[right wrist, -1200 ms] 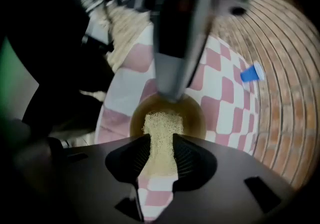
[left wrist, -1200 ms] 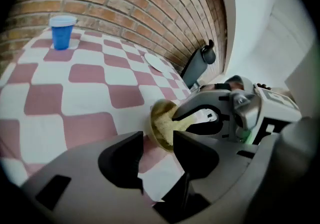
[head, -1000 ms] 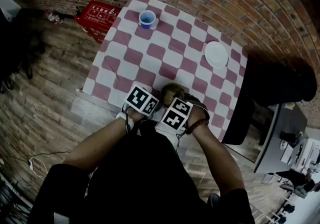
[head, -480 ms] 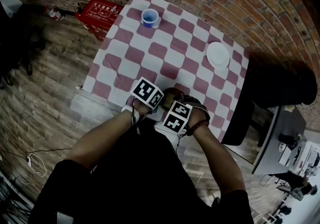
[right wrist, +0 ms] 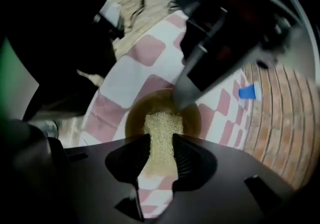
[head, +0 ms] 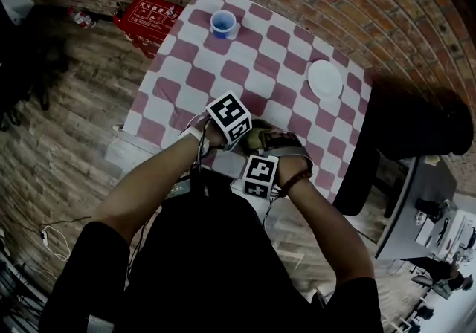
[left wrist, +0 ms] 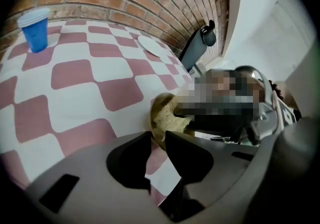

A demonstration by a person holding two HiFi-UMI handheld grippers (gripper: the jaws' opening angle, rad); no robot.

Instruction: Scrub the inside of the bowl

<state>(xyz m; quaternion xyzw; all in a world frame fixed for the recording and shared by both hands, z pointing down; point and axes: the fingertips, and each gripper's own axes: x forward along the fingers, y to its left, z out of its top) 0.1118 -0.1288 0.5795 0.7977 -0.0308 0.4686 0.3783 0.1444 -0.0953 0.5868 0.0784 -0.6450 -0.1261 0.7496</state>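
My right gripper (right wrist: pixel 161 143) is clamped on the scrub pad (right wrist: pixel 161 124) inside the bowl (right wrist: pixel 133 117); my left gripper (left wrist: pixel 159 136) has just been closing onto its rim.

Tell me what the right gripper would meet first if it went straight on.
Most likely the inside of the bowl: the sponge clamped in the right gripper leads into it.

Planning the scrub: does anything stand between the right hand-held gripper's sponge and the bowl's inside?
Nothing visible does. The sponge in the right hand-held gripper reaches inside the bowl; the left hand-held gripper, whose jaws have just been closing, has the rim between them.
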